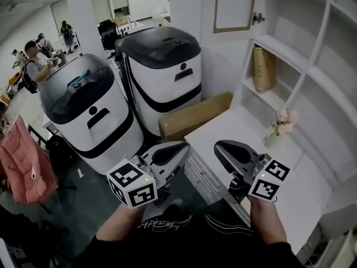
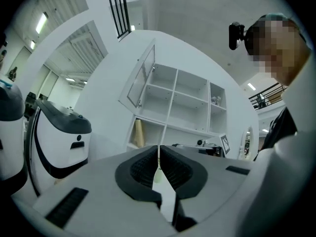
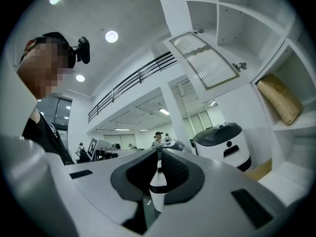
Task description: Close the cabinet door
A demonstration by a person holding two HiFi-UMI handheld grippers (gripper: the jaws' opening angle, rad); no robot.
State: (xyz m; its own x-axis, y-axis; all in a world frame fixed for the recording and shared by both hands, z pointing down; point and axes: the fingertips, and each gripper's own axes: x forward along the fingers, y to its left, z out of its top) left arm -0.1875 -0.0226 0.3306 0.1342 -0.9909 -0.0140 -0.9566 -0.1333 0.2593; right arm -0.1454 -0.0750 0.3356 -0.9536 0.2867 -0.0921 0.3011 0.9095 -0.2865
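Cabinet door swung out at the upper left of the shelf unit, long axis upright. Lies up and ahead of both grippers, nearer the right gripper than the left gripper. All 2 pairs of jaws pressed together, holding nothing.

Pale-framed ribbed-glass cabinet door: open, swung outward, hinged at upper-left corner of white open-shelf cabinet.

cabinet door above bag | bag on shelf | vase on counter
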